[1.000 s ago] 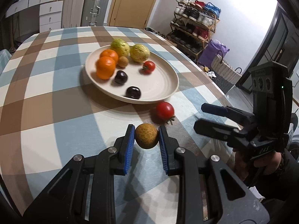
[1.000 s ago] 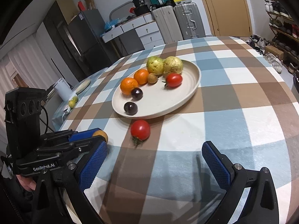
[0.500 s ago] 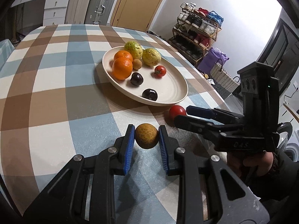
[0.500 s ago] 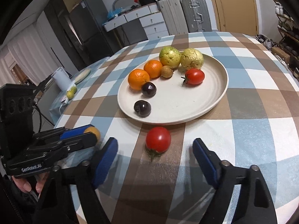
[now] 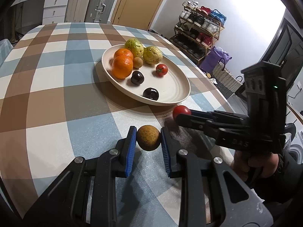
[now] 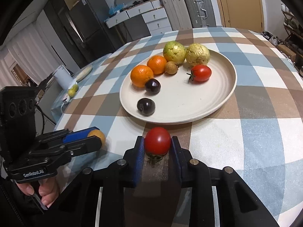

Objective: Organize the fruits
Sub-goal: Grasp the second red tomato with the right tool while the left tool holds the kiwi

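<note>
A checked cloth in blue, brown and white covers the bench [image 6: 265,141], with suitcases, drawers and a shoe rack behind it.

A cream plate [image 6: 223,102] sits mid-bench holding two oranges [image 6: 142,75], two knobbly green-yellow fruits [image 6: 174,51], a small brown fruit [image 6: 171,67], a tomato [image 6: 201,73] and two dark plums [image 6: 146,106]. Just in front of the plate's near rim, the right claw [image 6: 157,147] is closing, its blue pads now against a second red tomato [image 6: 157,141] on the cloth; a second ago that claw stood wide apart, short of this tomato. Beside it, farther from the plate, the left claw [image 5: 148,141] is clamped on a round brownish-yellow fruit [image 5: 148,140], as it was before.
</note>
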The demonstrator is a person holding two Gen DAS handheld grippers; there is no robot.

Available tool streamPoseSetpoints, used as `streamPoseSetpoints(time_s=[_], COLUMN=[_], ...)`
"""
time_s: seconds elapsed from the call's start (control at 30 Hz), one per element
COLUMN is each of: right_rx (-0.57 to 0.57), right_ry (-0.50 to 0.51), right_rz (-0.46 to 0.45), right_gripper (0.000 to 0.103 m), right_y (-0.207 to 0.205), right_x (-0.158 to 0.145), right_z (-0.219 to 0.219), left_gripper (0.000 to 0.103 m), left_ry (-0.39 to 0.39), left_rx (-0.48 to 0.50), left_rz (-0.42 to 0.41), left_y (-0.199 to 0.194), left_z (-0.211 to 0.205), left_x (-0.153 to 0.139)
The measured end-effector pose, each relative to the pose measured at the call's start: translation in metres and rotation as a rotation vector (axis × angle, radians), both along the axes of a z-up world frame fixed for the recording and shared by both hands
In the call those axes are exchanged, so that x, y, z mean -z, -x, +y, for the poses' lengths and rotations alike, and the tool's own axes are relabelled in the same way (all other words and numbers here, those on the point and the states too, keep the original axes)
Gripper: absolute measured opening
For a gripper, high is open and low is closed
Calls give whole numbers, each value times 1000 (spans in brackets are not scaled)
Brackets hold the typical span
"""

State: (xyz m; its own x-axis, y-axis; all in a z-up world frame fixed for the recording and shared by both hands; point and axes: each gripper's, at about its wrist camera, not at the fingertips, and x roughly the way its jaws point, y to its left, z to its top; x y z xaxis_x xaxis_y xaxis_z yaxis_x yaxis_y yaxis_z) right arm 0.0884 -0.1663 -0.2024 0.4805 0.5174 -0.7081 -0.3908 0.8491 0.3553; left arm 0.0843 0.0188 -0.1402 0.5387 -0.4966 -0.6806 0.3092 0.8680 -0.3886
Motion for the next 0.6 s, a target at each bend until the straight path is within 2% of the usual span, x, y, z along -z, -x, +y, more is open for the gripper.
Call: streamPoseSetpoints(time_s=[0.33, 0.6], right_rx=[-2, 35], right_ry=[-74, -134], right_rz=[-26, -105], right_gripper=[29, 29], right_y=[17, 14], right_x=[-5, -29], right_z=[-22, -52], left_gripper=[23, 23], left_ry=[-41, -66], left_rx=[-10, -10], left_rz=[-17, -40], left_y=[-7, -22], left_z=[-10, -24], left_x=[-12, -29])
